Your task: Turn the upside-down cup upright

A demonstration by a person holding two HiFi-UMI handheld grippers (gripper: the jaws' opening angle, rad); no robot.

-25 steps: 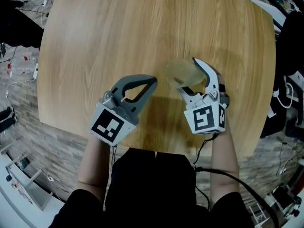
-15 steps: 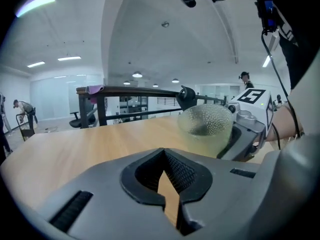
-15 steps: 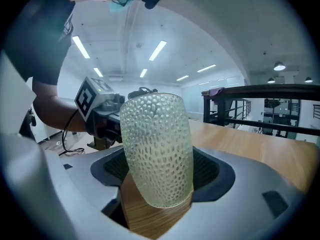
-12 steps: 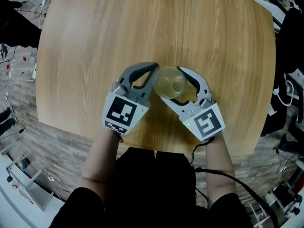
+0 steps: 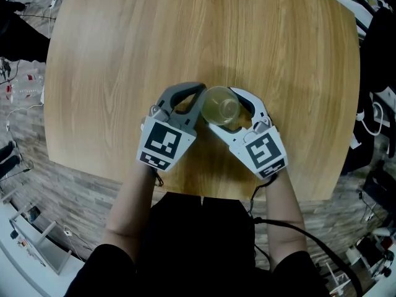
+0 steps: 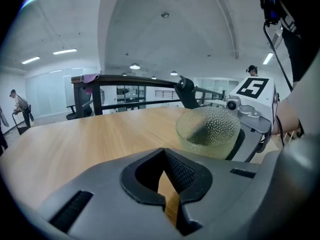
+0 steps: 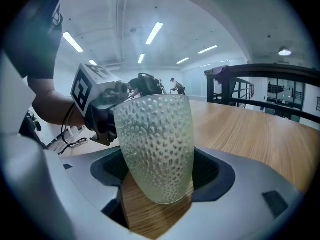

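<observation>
We see the cup (image 7: pixel 155 149) standing mouth-up between the right tongs (image 7: pixel 160 169), which are clamped on its lower sides; whether its base touches the tabletop (image 5: pixel 124 54) we cannot tell. It is a clear, faintly yellow-green tumbler, wider at the rim and tapering to a rounded base, and its whole wall is covered in small raised bumps that blur what lies behind it. From the head view we look down into its open mouth and see the round base through it. The left tongs (image 5: pixel 197 93) are clenched on nothing, their tips just beside the cup's left side. Both tongs are smooth grey plastic with dark ribbed pads, each bearing a white cube with black square markers. The tabletop is pale wood with a fine straight grain and rounded corners
</observation>
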